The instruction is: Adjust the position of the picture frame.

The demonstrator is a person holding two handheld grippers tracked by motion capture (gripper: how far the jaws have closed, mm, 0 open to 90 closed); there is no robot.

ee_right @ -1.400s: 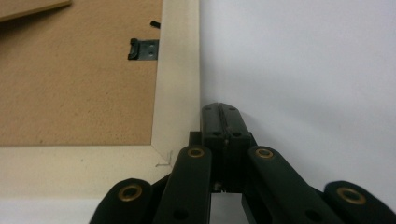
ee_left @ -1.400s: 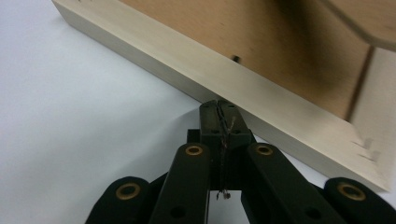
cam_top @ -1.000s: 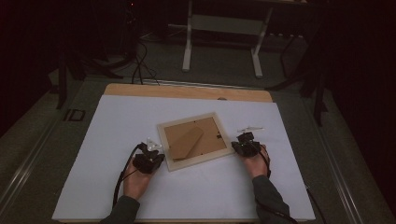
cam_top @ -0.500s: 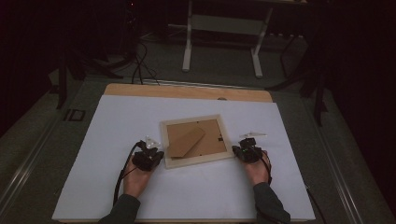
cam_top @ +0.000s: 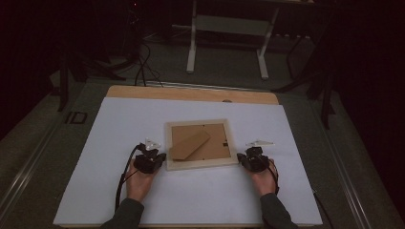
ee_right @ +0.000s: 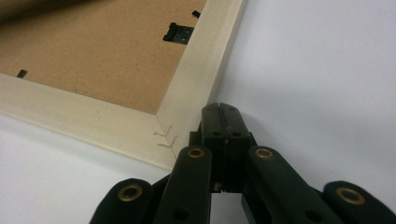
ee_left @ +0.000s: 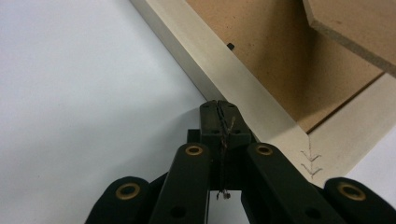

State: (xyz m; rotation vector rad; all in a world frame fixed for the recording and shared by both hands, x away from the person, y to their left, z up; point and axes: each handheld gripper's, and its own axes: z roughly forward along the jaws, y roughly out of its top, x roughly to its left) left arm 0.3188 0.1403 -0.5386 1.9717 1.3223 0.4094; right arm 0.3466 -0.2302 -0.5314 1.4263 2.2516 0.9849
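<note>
Left gripper pressed together | right gripper pressed together | flank picture frame | white sheet

Picture frame face down at table centre, left gripper at its 8 o'clock corner, right gripper at its 4 o'clock corner

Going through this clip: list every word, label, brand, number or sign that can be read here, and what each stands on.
None can be read.
Picture frame: wood and brown backing board, no print; the small V-shaped marks at its corner joints are staples, not writing.
Floor left of the table: a boxed marking, too small and dim to read.
</note>
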